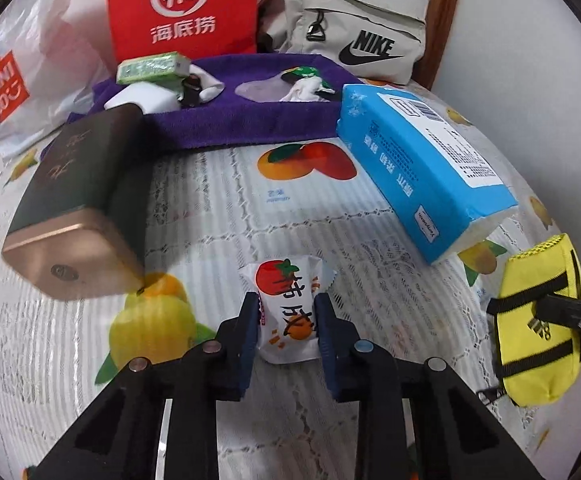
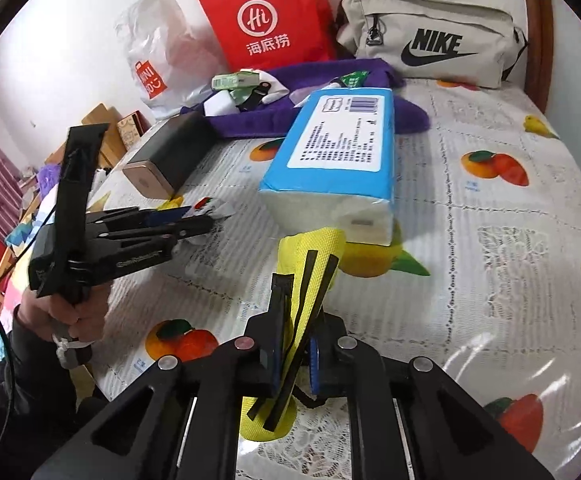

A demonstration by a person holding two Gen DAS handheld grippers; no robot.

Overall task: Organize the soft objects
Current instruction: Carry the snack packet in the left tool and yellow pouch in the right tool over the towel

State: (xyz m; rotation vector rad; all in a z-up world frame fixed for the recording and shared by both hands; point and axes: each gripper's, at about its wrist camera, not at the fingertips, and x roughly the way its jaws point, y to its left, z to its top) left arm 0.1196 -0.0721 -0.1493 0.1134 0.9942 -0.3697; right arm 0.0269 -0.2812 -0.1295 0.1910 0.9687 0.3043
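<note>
Snack packet [image 1: 288,312], white with a persimmon print, sits between the two fingers of the left tool [image 1: 287,334]; both blue pads press its sides, so the left tool is clamped on it. Packet's lower end is at the pads, upper end projects forward past the fingertips, over the fruit-print cloth of the surface [image 1: 330,236]. Yellow Adidas pouch [image 2: 302,300] with black straps is clamped edge-on in the right tool [image 2: 296,344]; it runs from below the pads up and forward beyond them, tilted. From the left wrist view the same pouch [image 1: 538,328] shows at the right edge, held by a dark finger across its middle. From the right wrist view the left tool [image 2: 206,220] shows at left, held by a hand [image 2: 74,316], packet corner just visible at its tip. Blue tissue pack [image 1: 422,160] lies ahead, just beyond the pouch's top end. Dark box with gold end cap [image 1: 78,208] lies to the left of the packet. Purple towel [image 1: 242,120] is farther back, carrying small items. Behind it: red Haidilao paper bag [image 1: 182,8], beige Nike bag [image 1: 350,36], Miniso plastic bag [image 1: 22,76].
</note>
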